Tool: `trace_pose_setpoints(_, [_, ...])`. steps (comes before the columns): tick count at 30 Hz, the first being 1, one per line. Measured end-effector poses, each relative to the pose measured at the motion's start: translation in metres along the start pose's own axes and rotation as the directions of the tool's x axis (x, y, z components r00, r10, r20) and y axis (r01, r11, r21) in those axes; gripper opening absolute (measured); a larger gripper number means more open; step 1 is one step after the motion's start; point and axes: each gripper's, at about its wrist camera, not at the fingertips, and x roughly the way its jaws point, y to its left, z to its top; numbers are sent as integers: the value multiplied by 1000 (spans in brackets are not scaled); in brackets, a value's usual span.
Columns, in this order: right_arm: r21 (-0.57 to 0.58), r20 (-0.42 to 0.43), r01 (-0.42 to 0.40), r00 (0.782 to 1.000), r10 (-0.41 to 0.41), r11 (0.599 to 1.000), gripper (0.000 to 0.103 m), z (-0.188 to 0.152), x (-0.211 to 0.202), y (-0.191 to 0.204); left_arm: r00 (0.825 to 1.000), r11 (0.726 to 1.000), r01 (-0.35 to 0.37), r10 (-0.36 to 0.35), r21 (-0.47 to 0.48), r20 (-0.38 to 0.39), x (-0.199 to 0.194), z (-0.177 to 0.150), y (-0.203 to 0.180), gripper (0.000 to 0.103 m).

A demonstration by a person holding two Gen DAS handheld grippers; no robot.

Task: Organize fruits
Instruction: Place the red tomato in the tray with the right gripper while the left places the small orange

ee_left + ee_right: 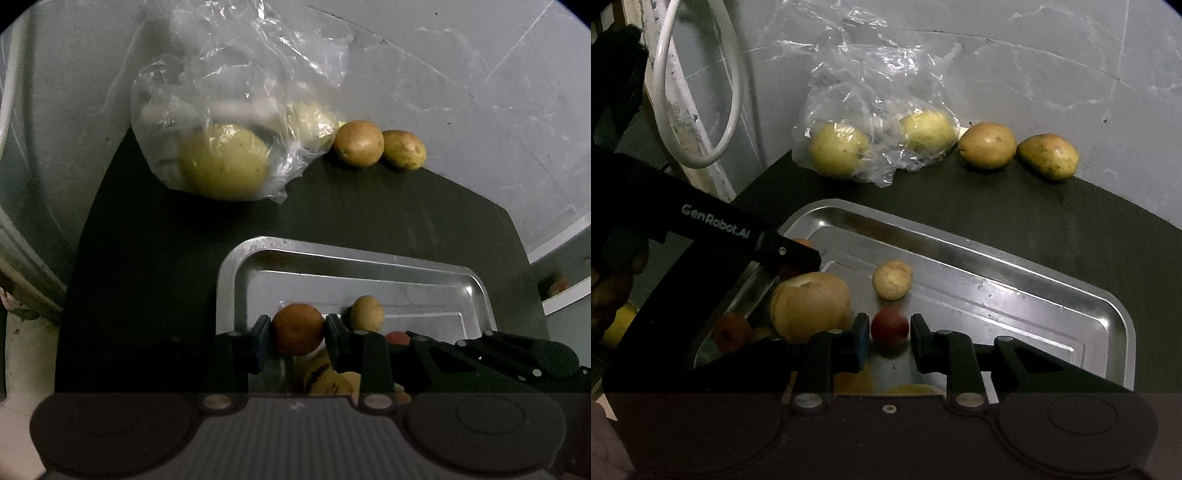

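The orange fruit (297, 328), round and matte, is sitting clamped between the left gripper (297, 334) pads, low over the near end of the steel tray (236, 266). The right gripper (889, 334) is hovering with its jaws slightly parted around a small red fruit (889, 326), which is lying on the tray; gaps are showing on both sides, so the pads are not pressing it. A knobbly tan fruit (892, 279) is resting on the shiny tray floor, with a larger smooth yellow fruit (810, 304) beside it at the left wall. Beyond, on the dark mat (1015, 221), a crinkled clear bag (871, 122) is holding two pale green fruits (a third shape inside is blurred), and two brownish oval fruits (987, 145) are lying just right of it
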Motion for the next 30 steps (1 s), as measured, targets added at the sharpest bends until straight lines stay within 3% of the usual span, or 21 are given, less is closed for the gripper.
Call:
trace_pose_setpoints(6, [14, 0, 28, 1000, -28, 1000, 42, 0, -2, -1, 1000, 1000, -5, 5, 21, -2, 0, -1, 1, 35])
trace_pose_setpoints(11, [32, 21, 46, 999, -47, 998, 62, -3, -13, -2, 1000, 1000, -15, 15, 19, -10, -1, -3, 4, 35])
trace_pose_setpoints(18, [40, 53, 80, 995, -82, 996, 77, -9, -27, 1, 1000, 1000, -3, 3, 5, -12, -5, -5, 8, 35])
trace_pose_setpoints(21, [48, 61, 90, 994, -93, 995, 82, -12, -34, 1, 1000, 1000, 2, -2, 6, -9, -9, -5, 8, 41])
trace_pose_setpoints(26, [72, 69, 84, 994, -89, 994, 95, -17, -45, -1, 1000, 999, 31, -31, 34, -1, -18, -9, 6, 64])
trace_pose_setpoints(30, [86, 79, 60, 995, -66, 995, 100, -22, -52, -2, 1000, 997, 26, -26, 74, -2, -24, -14, 1, 71])
